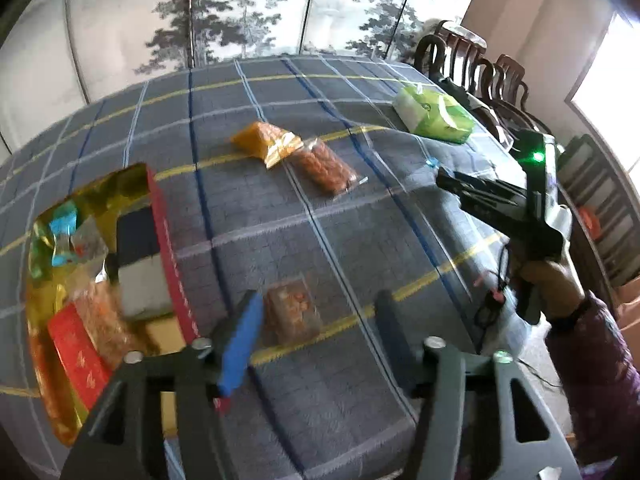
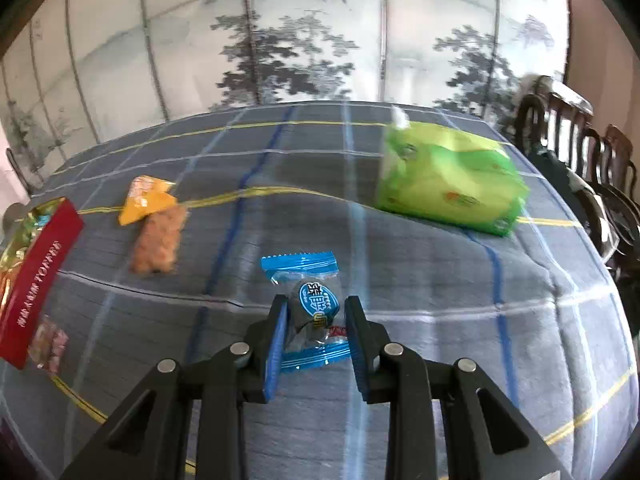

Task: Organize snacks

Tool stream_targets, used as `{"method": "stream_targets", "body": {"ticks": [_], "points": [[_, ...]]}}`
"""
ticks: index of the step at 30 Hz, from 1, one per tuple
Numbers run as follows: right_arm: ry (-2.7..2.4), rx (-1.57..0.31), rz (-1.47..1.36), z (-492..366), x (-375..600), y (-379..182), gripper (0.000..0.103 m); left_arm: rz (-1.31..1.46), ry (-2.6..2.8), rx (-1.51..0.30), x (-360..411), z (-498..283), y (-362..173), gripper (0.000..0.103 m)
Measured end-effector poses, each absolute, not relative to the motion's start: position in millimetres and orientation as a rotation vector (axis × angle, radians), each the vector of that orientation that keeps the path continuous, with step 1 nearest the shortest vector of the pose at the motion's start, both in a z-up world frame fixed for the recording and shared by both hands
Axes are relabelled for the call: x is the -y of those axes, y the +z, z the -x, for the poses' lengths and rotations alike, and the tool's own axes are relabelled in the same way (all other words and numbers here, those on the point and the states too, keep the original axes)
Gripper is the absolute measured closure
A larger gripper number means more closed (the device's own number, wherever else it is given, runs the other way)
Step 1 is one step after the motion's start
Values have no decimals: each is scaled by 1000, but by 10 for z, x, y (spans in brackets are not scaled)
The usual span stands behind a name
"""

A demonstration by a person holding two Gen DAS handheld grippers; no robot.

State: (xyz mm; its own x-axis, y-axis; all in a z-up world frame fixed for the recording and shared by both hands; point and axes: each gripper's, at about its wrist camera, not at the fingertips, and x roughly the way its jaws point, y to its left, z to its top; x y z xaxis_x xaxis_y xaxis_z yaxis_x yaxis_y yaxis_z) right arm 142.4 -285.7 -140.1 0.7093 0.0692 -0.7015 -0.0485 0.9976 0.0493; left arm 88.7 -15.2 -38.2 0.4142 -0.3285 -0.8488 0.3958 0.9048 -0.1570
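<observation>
A blue-wrapped candy (image 2: 310,312) is clamped between the right gripper (image 2: 316,336)'s pads above the tablecloth (image 2: 480,320). The left gripper (image 1: 316,332) is half open, empty. Transfer is underway; the red box (image 2: 36,280), at nine o'clock, must be reached.

1 red box (image 1: 172,264), 4 loose snack packets, 1 green tissue pack (image 2: 448,184) and 2 grippers.
</observation>
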Motion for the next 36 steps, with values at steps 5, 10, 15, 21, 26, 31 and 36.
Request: {"method": "stream_targets", "body": {"ticks": [5,10,15,21,26,31,36], "points": [[63,-784,-58,-1400,2951,-1471,74,-105,-416,-1147,318,-1095,-618,47],[69,-778,-75,-1400,2965,-1475,74,-163,-393,-1218,442,-1205,-895,51],[89,-791,-82,-1429,2954,-1498,74,-261,-336,-1189,545,-1206,-994,67],[89,-821,-101,-1467,2973,-1552,74,-325,-338,-1145,598,-1120,-986,80],[75,-826,-113,-1469,3003,-1564,74,-273,-404,-1127,564,-986,-937,80],[76,-826,-116,-1472,3004,-1567,74,-231,-401,-1133,482,-987,-933,80],[78,-825,-126,-1475,3014,-1569,73,-208,-397,-1150,455,-1016,-942,73]]}}
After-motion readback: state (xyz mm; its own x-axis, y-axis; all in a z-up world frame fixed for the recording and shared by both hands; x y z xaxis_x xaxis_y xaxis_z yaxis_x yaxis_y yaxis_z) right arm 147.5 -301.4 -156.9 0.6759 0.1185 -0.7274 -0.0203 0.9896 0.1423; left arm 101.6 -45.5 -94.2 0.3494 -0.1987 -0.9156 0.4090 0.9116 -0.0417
